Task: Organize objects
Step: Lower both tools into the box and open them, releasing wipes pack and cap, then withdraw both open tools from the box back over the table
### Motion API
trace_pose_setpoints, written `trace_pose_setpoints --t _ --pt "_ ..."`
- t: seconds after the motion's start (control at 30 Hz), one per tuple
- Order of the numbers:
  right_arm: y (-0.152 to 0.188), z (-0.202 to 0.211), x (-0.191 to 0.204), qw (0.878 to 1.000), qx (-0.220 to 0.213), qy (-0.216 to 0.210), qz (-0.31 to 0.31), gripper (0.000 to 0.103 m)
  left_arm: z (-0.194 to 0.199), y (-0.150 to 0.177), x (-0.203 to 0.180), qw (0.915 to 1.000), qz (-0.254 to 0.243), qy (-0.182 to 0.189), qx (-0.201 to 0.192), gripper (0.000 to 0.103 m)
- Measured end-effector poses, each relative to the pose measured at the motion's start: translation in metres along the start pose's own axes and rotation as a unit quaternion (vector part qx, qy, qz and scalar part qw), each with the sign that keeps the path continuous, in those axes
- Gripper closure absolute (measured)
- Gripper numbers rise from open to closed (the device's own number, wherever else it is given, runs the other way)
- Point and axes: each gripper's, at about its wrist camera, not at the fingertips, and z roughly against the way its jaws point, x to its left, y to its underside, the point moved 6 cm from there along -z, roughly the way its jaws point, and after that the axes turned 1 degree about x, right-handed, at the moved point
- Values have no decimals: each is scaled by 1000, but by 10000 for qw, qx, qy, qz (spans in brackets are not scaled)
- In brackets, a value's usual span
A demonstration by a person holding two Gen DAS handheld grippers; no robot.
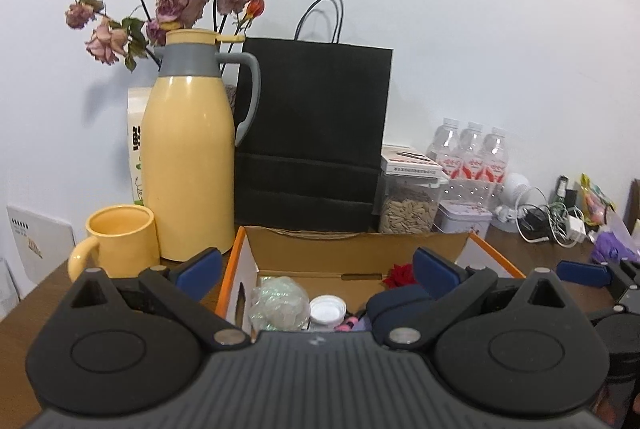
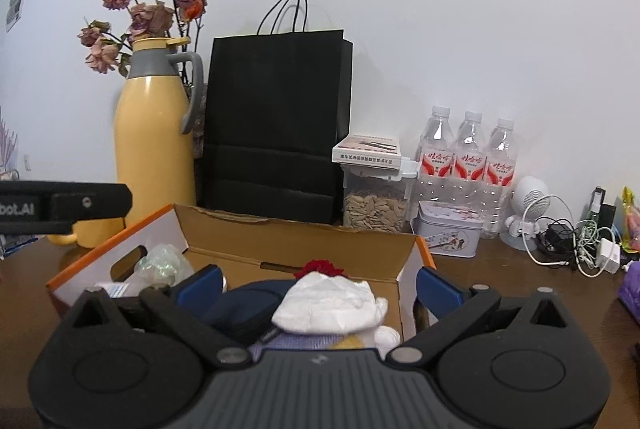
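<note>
A brown counter (image 2: pixel 500 281) stands against a white wall. At the back are a black bag (image 2: pixel 276 125), then a yellow flask (image 2: pixel 154 145) with dried roses (image 2: pixel 148 1) behind it. In front lies an open box (image 2: pixel 304 245) holding a dark cap (image 2: pixel 244 303), a white cloth (image 2: pixel 332 305), a red flower (image 2: pixel 322 267) and crumpled plastic (image 1: pixel 278 303). The left tool (image 1: pixel 316 271) and the right tool (image 2: pixel 318 289) both hover over the box, fingers spread wide, gripping nothing.
</note>
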Motion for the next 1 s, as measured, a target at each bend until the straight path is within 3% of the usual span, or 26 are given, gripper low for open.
trace_pose_setpoints --t 0.23,0.5,1.0 --pt "20 40 -1 9999 -57 -109 -63 0 38 21 5 9999 -123 48 -7 0" --pt "49 67 -2 9997 178 -119 -108 0 53 66 10 9982 -276 18 534 0" --pt "98 57 12 9943 1049 -170 131 0 46 115 28 9926 -115 -111 1203 0"
